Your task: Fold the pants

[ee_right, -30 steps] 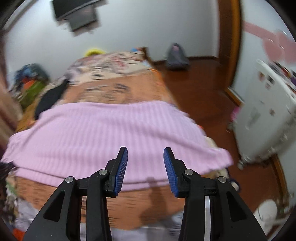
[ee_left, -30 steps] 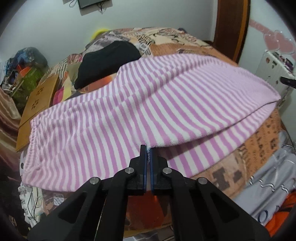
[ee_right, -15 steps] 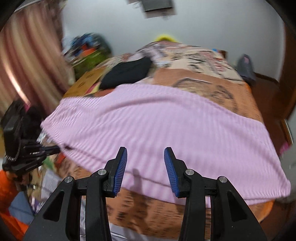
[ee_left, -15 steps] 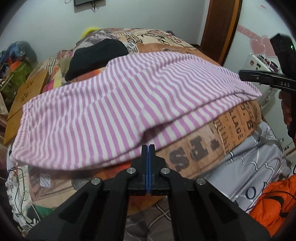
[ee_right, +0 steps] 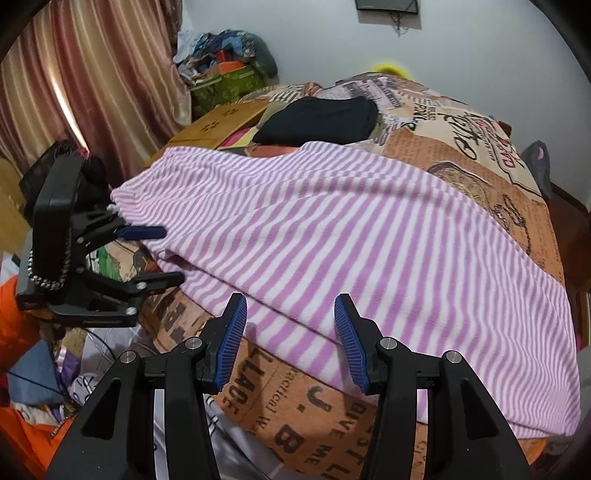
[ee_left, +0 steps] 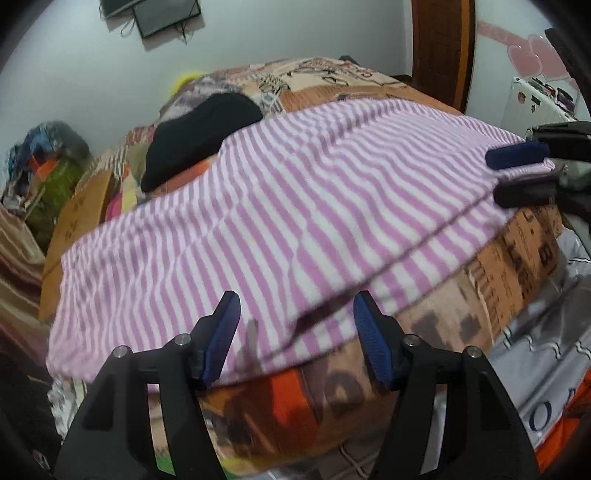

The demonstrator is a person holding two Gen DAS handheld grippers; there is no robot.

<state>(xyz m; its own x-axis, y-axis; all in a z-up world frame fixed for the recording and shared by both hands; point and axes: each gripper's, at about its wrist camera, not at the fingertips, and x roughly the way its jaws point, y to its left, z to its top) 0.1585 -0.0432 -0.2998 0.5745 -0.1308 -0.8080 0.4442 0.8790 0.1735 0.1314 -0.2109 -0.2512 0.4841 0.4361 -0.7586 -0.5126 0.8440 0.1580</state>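
**Both claws released over one pair of striped pants**

Nearest, in the left wrist view: left gripper (ee_left: 295, 332), two blue-padded fingers (ee_left: 221, 343) spread apart, just opened, gripping nothing; near hem of the pants lying loose in the gap. Same claw seen from the right wrist view (ee_right: 162, 254), off the pants' left end, pads clear of the cloth.

Likewise released: right gripper (ee_right: 290, 343), two blue pads parted and lately widened a little, hanging above the near edge of the cloth, nothing pinched. From the left view, seen at the far right (ee_left: 517, 173), one pad above and one beside the leg end; contact there impossible to judge.

Just beyond the fingers: one pair of pink-and-white striped pants (ee_left: 295, 206) (ee_right: 369, 240), laid flat across the bed, doubled leg over leg, two layers showing along the near edge.

Underneath: one orange printed bedspread (ee_right: 480, 173) (ee_left: 517, 258), lettering across its front drop.

Farther back on the bed: one black garment (ee_left: 203, 133) (ee_right: 321, 118), bunched, just past the pants. Beside it, one flat cardboard piece (ee_right: 221, 118).

Farthest: one striped curtain (ee_right: 92, 74), one heap of clutter (ee_right: 225, 62) in the corner, one dark screen (ee_left: 166, 14) on the wall.
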